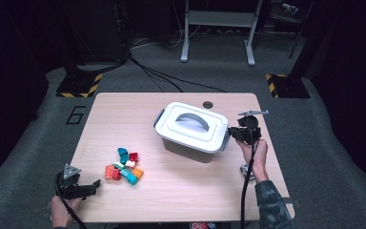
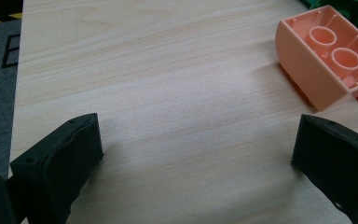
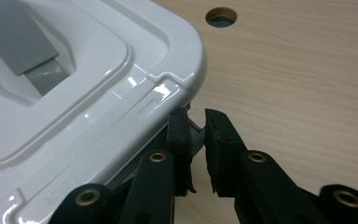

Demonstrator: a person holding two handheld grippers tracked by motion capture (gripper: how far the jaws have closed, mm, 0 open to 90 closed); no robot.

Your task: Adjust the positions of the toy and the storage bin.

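A white lidded storage box (image 1: 190, 138) with a grey handle (image 1: 193, 120) stands right of the table's middle. At its right end my right gripper (image 1: 232, 135) is shut on the grey side latch (image 3: 196, 135), just under the lid's corner (image 3: 177, 60); the jaws of this gripper (image 3: 196, 123) stand almost together with the latch pinched between them. A pile of coloured toy bricks (image 1: 124, 165) lies left of the box. Near the front left corner my left gripper (image 1: 93, 186) rests low, open and holding nothing (image 2: 196, 149), with a peach brick (image 2: 326, 56) just beyond its right jaw.
A round cable hole (image 1: 208, 104) sits in the wooden table (image 1: 124, 114) behind the box, also close to the right gripper (image 3: 221, 16). A small silver object (image 1: 245, 170) lies by the right wrist. Grey carpet and a desk frame (image 1: 219, 28) lie beyond the table.
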